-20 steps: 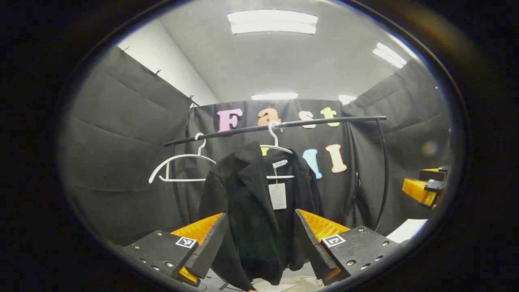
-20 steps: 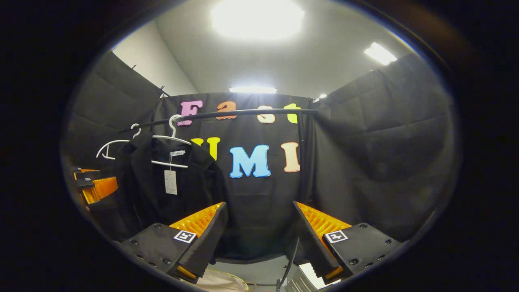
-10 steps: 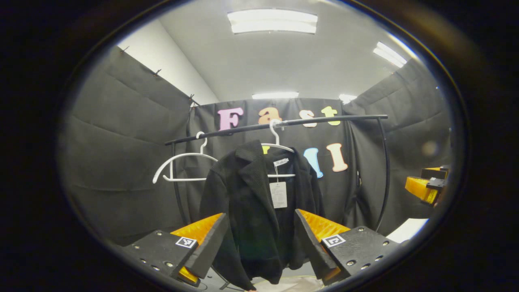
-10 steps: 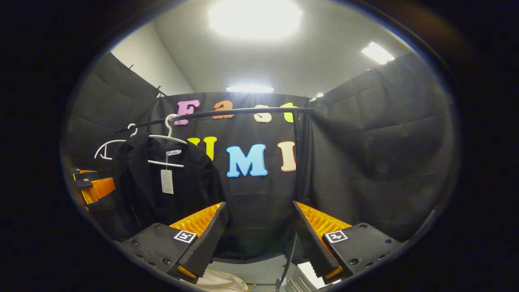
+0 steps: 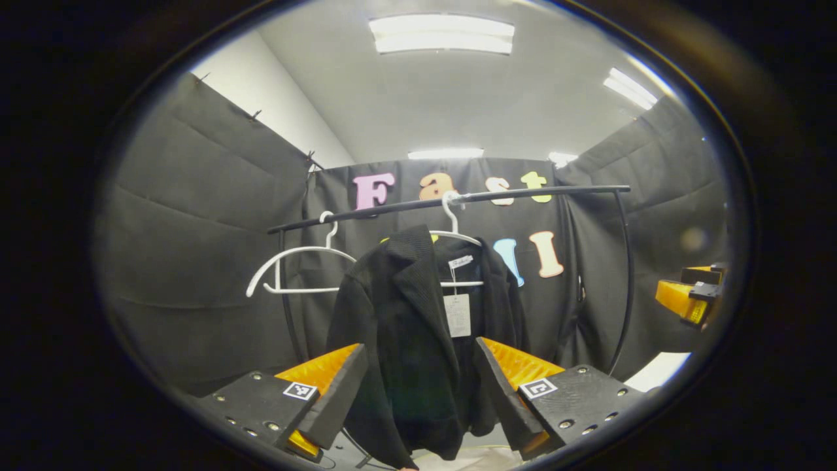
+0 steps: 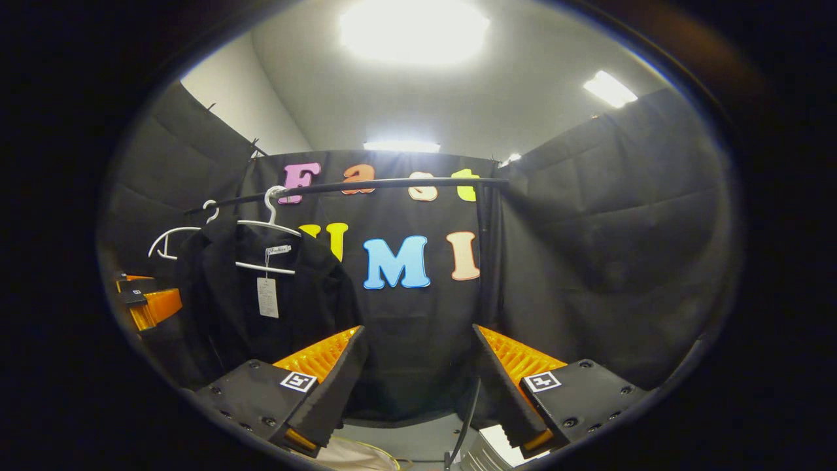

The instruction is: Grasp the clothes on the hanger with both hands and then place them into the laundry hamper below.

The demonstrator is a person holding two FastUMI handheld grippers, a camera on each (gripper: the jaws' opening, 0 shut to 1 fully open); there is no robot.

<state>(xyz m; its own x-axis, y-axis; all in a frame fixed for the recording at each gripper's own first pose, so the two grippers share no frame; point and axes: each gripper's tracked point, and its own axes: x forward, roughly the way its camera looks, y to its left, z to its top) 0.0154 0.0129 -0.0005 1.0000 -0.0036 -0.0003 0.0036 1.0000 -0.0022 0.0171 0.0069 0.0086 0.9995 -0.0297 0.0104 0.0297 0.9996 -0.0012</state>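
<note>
Left gripper view, left gripper [image 5: 418, 392]: fingers spread apart, holding nothing, aimed at the jacket.
Left gripper view, jacket [image 5: 412, 340]: black, hanging on a white hanger [image 5: 458, 239] from the black rail [image 5: 451, 199], a paper tag [image 5: 457, 315] at its collar.
Left gripper view, spare hanger [image 5: 294, 268]: bare, on the rail left of the jacket.
Left gripper view, hamper: a pale edge at the bottom, contents cannot be told.
Left gripper view, right gripper [image 5: 693, 297]: at the far right edge.
Right gripper view, right gripper [image 6: 418, 386]: fingers apart, holding nothing, facing the booth wall [image 6: 588, 261].
Right gripper view, jacket [image 6: 261, 307]: hanging off to the left, well apart.
Right gripper view, room: grey ceiling with a bright lamp [image 6: 412, 29].
</note>
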